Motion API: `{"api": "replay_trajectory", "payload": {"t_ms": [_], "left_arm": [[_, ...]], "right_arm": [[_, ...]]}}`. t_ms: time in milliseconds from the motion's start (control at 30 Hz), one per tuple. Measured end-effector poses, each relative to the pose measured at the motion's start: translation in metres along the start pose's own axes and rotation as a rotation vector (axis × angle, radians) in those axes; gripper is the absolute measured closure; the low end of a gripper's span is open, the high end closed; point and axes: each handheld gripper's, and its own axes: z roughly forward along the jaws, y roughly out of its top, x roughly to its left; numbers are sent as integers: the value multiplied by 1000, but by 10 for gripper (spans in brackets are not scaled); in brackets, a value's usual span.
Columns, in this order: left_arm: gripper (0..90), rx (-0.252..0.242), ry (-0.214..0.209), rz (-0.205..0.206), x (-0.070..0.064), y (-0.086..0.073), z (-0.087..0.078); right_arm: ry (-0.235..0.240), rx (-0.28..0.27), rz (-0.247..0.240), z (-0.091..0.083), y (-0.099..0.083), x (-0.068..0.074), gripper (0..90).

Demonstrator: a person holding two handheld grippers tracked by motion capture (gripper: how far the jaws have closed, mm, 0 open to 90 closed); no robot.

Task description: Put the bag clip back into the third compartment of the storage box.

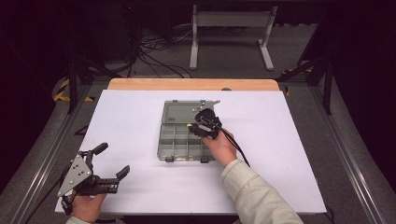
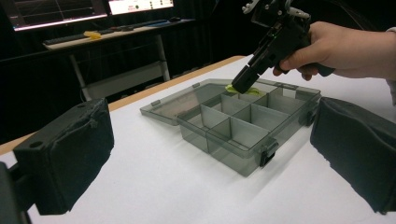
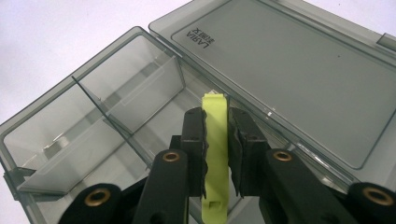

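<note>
Your right gripper [image 3: 216, 154] pinches a flat yellow-green strip [image 3: 215, 140] over the far row of the compartment box [image 1: 180, 140], near the open lid [image 1: 180, 112] at its twelve o'clock. The strip's long axis runs along the jaws, tip pointing down into a cell. Your left gripper [image 1: 109, 161] rests wide open at the box's eight o'clock, well apart.

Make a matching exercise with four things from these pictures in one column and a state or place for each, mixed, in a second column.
1. left gripper
2. right gripper
3. yellow-green strip
4. box lid

a. lying open and flat on the table
b. clamped between two jaws
c. open, holding nothing
d. shut, over the compartment box

Pairs: 1-c, 2-d, 3-b, 4-a
</note>
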Motion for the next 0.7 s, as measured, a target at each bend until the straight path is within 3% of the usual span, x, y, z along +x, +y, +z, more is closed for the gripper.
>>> {"api": "replay_trajectory", "payload": {"t_ms": [333, 600, 700], "left_arm": [[3, 2, 0, 8, 0, 0, 0], [3, 0, -1, 5, 0, 0, 0], [3, -1, -1, 5, 0, 0, 0]], "right_arm": [[-9, 35, 28, 2, -2, -4, 778], [-11, 65, 23, 7, -3, -3, 778], [-3, 70, 21, 7, -4, -3, 730]]}}
